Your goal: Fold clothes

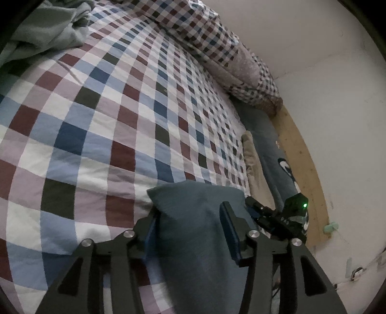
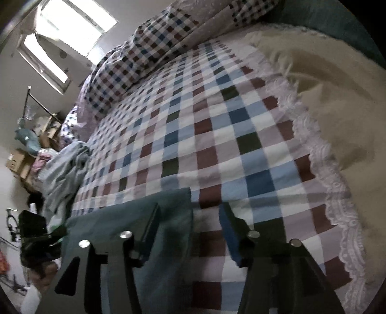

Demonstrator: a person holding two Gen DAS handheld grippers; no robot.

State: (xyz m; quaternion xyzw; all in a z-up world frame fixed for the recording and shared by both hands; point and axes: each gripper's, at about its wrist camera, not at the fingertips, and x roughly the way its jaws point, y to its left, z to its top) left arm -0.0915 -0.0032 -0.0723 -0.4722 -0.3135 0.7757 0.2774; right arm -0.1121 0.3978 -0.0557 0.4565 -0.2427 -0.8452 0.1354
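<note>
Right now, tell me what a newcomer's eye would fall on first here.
The checked bedspread fills both views. A teal cloth lies on it at the near edge, between the open left tongs; its corner passes the right tongs. A crumpled pale green garment sits at the far left.

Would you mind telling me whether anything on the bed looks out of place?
A pale green garment lies crumpled in a heap at the far edge of the checked bedspread, unfolded, unlike the flat teal cloth near the grippers.

A checked bed is sitting against white walls; daylight is pouring through a window beyond cardboard boxes.
</note>
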